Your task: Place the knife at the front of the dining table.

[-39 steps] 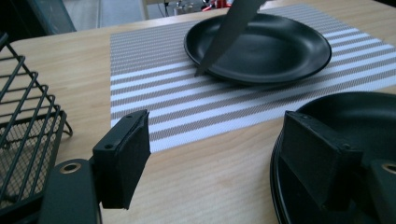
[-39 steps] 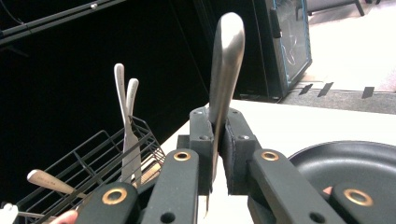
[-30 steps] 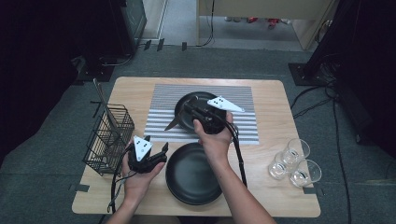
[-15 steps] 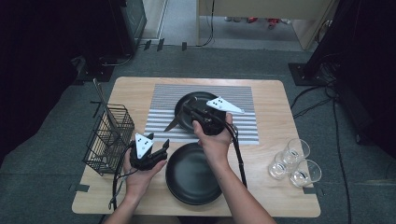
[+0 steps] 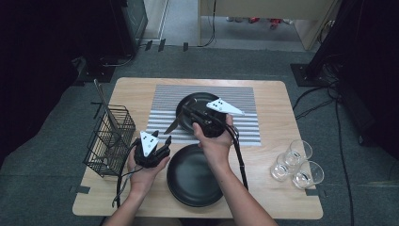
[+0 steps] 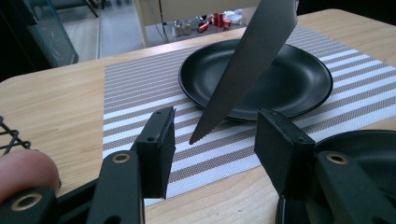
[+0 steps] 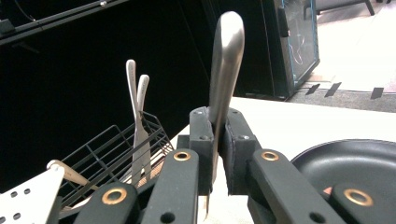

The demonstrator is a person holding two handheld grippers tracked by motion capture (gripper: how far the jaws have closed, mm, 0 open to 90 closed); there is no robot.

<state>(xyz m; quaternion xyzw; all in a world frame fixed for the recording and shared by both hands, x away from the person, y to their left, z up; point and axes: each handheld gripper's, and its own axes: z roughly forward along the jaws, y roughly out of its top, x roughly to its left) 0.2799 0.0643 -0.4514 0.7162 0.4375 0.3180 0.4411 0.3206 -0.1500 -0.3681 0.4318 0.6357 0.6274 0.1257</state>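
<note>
No legible writing on knife [image 6: 243,65]

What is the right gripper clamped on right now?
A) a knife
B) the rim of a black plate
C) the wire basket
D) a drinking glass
A: in the right gripper view the right gripper has its fingers pressed on a knife, handle up.

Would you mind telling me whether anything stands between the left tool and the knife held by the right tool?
Nothing visible: the steel knife blade hangs just beyond the left tool, whose jaws have just been closing with nothing between them.
</note>
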